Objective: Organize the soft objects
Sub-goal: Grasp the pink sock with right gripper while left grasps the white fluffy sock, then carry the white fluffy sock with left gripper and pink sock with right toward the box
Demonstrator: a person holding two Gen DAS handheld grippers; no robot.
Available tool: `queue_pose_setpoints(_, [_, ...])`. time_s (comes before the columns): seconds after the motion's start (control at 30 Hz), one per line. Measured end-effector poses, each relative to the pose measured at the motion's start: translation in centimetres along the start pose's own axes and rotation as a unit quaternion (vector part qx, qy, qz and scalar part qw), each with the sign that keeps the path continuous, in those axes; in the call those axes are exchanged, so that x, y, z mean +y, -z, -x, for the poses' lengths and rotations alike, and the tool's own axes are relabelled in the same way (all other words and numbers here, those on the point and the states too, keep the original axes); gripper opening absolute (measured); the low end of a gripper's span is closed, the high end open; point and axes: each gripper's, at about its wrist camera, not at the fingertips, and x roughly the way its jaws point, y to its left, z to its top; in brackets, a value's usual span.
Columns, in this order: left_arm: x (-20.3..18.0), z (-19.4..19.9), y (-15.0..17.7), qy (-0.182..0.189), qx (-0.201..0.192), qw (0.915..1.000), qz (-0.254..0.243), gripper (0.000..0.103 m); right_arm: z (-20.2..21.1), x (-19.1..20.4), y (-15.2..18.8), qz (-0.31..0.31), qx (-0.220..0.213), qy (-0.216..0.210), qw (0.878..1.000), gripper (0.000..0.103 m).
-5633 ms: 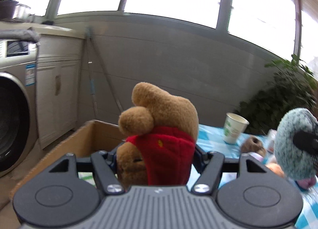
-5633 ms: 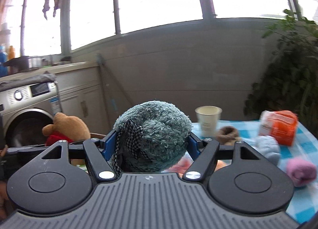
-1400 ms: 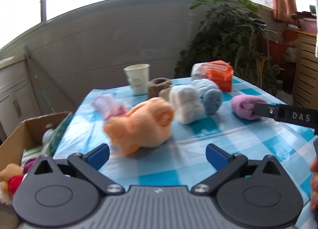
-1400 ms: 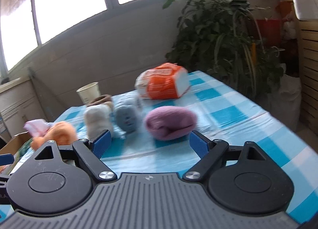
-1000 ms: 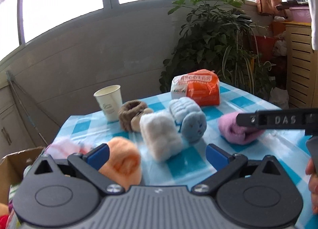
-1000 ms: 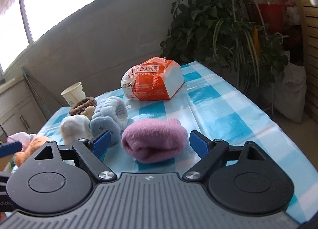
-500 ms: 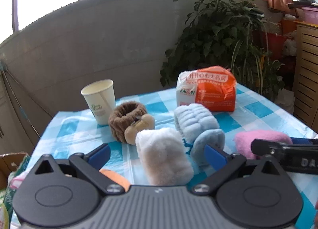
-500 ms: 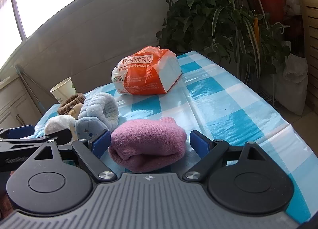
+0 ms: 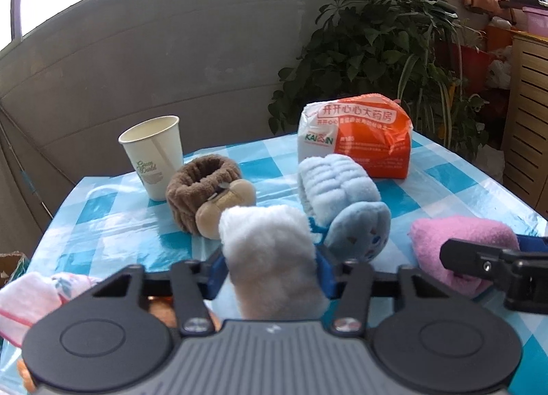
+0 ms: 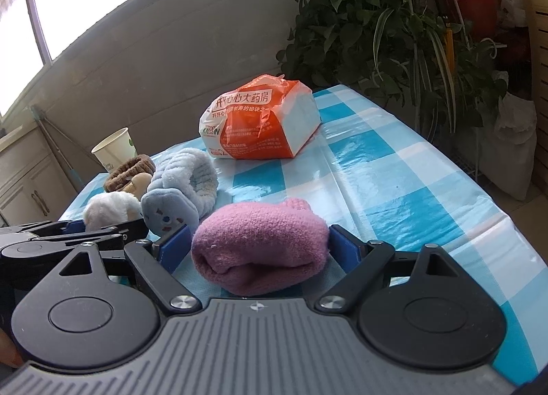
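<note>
My left gripper is shut on a fluffy white roll that rests on the blue checked tablecloth. The white roll also shows in the right wrist view. My right gripper has its blue pads against both sides of a pink rolled sock lying on the cloth; the sock shows in the left wrist view too. A light blue plush band and a brown plush band lie just behind.
A paper cup stands at the back left. An orange and white pharmacy bag lies at the back. A pink cloth and an orange plush lie near my left gripper. Potted plants stand beyond the table's far edge.
Both grippers moved forward and closed in. The left jaws shut on the white roll. The right jaws narrowed onto the pink sock.
</note>
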Motion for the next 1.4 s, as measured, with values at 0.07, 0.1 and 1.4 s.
queue_pose_setpoints(0.07, [-0.1,0.1,0.0,0.004,-0.002,1.0000,0.001,0.042,0.0,-0.1,0.0,-0.001,-0.002,-0.001,1.000,0.103])
queue_pose_setpoints(0.1, [-0.1,0.2,0.0,0.006,-0.003,1.0000,0.002,0.042,0.1,-0.1,0.1,-0.002,-0.003,-0.001,1.000,0.103])
queue_pose_setpoints(1.4, [1.1,10.5,5.0,0.137,-0.022,0.9890,0.050,0.040,3.3,2.8,2.2,0.053,-0.007,-0.009,0.999,0.092])
